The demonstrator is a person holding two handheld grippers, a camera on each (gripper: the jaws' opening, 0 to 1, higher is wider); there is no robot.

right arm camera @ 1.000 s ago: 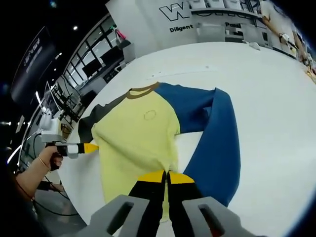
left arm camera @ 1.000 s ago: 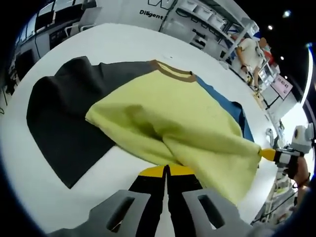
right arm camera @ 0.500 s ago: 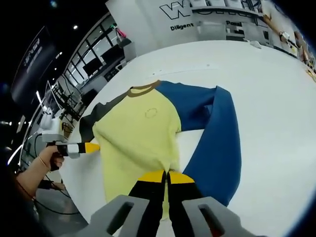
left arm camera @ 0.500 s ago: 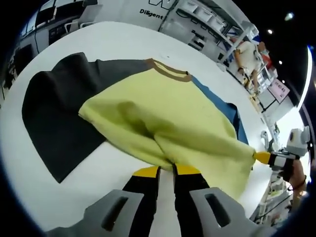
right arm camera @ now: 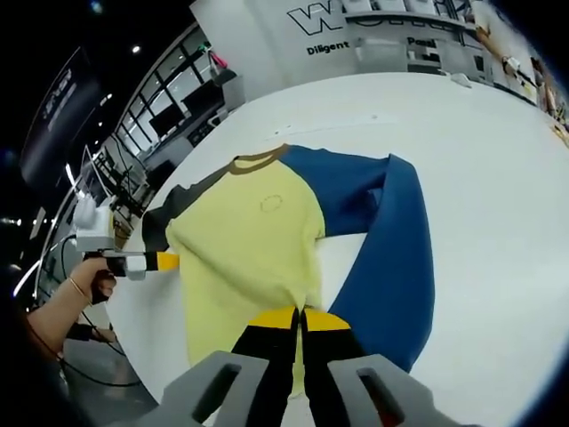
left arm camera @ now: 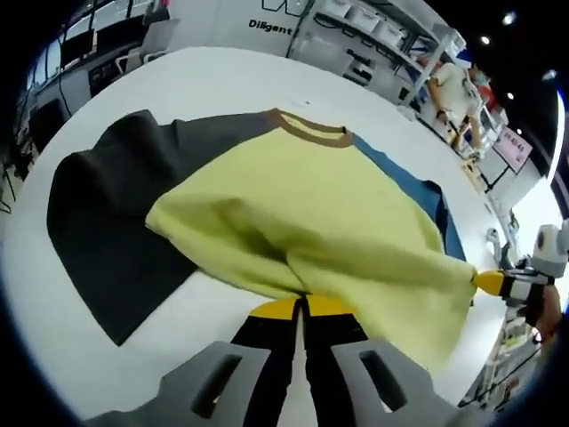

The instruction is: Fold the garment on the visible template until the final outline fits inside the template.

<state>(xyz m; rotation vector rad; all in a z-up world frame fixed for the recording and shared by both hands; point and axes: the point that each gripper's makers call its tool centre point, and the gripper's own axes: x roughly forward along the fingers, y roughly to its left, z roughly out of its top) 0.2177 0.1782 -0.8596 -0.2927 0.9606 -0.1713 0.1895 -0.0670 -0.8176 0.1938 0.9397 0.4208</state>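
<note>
Both cams low, close, facing opposite ways across shirt [left arm camera: 302, 213].

White table [right arm camera: 498, 178], background shelving [left arm camera: 356, 44]

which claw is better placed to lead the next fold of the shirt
Neither clearly: the left claw and right claw each pinch a hem corner of the yellow shirt, so likely both fold together.

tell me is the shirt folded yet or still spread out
Mostly spread, not folded: the shirt has its blue sleeve and dark sleeve out flat, while both grippers pinch the yellow hem.
</note>
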